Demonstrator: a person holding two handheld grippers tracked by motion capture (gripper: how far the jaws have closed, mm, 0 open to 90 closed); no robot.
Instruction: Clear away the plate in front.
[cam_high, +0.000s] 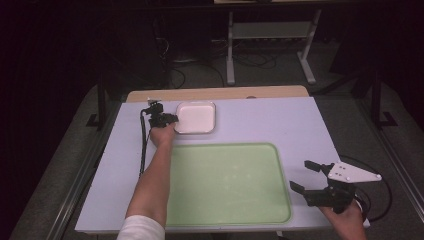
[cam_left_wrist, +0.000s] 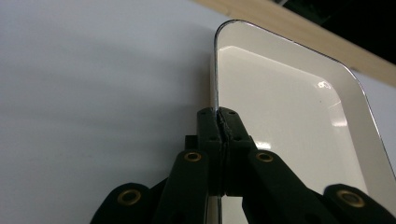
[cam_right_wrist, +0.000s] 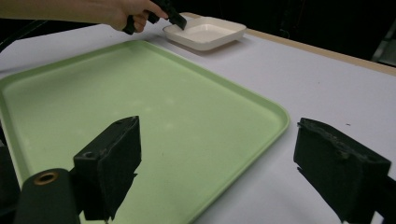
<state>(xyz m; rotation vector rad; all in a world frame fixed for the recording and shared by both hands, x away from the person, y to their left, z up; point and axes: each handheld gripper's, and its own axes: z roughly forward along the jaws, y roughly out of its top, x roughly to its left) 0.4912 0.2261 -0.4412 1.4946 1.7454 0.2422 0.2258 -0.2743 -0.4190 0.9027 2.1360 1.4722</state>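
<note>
A small white square dish (cam_high: 196, 117) sits at the far middle of the table, beyond a large green tray (cam_high: 227, 182). My left gripper (cam_high: 173, 119) is shut on the dish's left rim; in the left gripper view its jaws pinch the thin metal-edged rim (cam_left_wrist: 215, 93) of the dish (cam_left_wrist: 289, 116). My right gripper (cam_high: 301, 175) hovers open at the tray's right edge, with nothing between its jaws. In the right gripper view the wide-apart fingers (cam_right_wrist: 112, 158) frame the tray (cam_right_wrist: 140, 107), and the dish (cam_right_wrist: 205, 32) lies far off with the other hand at it.
The table (cam_high: 280, 120) has a pale top and a wooden strip (cam_high: 215, 93) along its far edge. A black cable (cam_high: 144, 145) trails from the left gripper along the forearm. Beyond the table stands a metal frame (cam_high: 270, 40) on a dark floor.
</note>
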